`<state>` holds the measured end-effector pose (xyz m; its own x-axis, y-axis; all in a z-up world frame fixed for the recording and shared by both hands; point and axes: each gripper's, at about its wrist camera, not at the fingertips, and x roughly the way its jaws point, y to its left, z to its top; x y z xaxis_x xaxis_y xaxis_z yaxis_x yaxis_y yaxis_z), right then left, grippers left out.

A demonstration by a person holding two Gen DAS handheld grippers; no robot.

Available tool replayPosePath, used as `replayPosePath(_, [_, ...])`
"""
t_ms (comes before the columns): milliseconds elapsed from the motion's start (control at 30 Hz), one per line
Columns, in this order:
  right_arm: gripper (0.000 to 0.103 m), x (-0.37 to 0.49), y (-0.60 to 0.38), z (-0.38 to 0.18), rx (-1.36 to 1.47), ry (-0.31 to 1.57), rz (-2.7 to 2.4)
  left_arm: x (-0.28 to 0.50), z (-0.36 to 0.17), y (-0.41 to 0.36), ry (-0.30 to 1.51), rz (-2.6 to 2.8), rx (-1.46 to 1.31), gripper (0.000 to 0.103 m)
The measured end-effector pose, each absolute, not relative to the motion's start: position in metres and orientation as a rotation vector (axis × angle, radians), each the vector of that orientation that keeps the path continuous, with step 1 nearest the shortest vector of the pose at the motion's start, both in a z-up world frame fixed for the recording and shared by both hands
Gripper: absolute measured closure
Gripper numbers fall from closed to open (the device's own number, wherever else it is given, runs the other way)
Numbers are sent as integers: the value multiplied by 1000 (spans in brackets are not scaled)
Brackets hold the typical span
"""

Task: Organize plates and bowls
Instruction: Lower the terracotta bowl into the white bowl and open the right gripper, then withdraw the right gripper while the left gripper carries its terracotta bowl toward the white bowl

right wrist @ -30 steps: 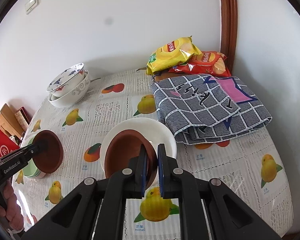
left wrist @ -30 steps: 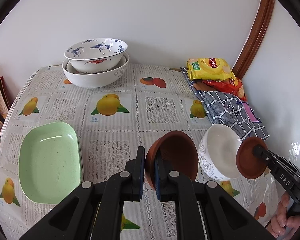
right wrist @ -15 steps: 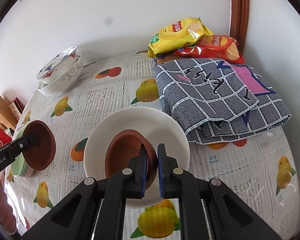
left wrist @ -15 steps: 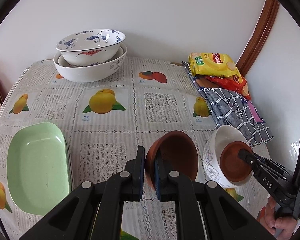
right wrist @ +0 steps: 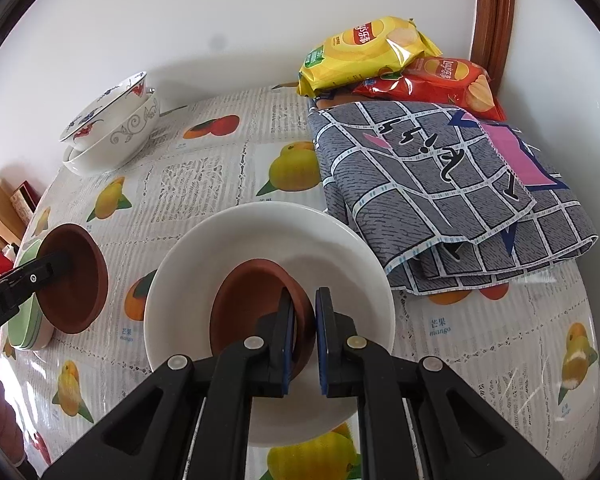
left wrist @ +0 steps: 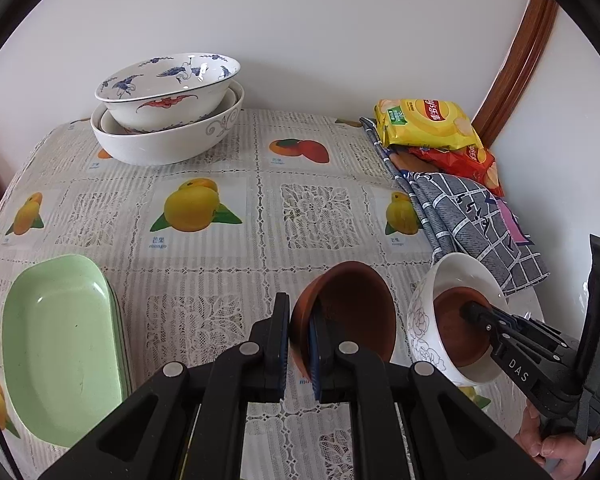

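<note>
My left gripper (left wrist: pixel 300 320) is shut on the rim of a small brown bowl (left wrist: pixel 352 308), held tilted above the tablecloth. My right gripper (right wrist: pixel 303 308) is shut on the rim of a second brown bowl (right wrist: pixel 252 296), which sits low inside a white bowl (right wrist: pixel 268 232) with a flower pattern on its outside (left wrist: pixel 424 320). From the left wrist view the right gripper (left wrist: pixel 476 312) reaches into that white bowl. In the right wrist view the left gripper (right wrist: pixel 56 262) holds its brown bowl (right wrist: pixel 76 284) beside the green plates (right wrist: pixel 28 320).
Two large patterned bowls (left wrist: pixel 168 116) are stacked at the back left. Stacked green oblong plates (left wrist: pixel 56 344) lie at the left. A folded grey checked cloth (right wrist: pixel 440 184) and two crisp bags (right wrist: pixel 364 52) fill the back right corner by the wall. A hand (left wrist: pixel 552 440) holds the right gripper.
The right gripper has lowered its brown bowl from above the white bowl's rim down into the white bowl. The left gripper has drifted slightly closer to the table with its bowl.
</note>
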<state>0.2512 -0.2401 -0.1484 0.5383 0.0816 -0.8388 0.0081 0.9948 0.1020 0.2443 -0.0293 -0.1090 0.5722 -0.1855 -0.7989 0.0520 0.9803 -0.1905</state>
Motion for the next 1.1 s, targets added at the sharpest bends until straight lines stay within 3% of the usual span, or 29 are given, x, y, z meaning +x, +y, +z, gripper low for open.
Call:
replayPosePath(600, [89, 260, -225, -162, -47, 1042, -22, 249, -113, -29, 960, -154, -159, 94])
replayPosePath(767, [76, 260, -222, -159, -78, 1028, -50, 249, -113, -28, 959, -155, -158, 94])
replayPosePath(1100, [69, 244, -228, -135, -37, 974, -27, 241, -101, -32, 939, -164, -154, 94])
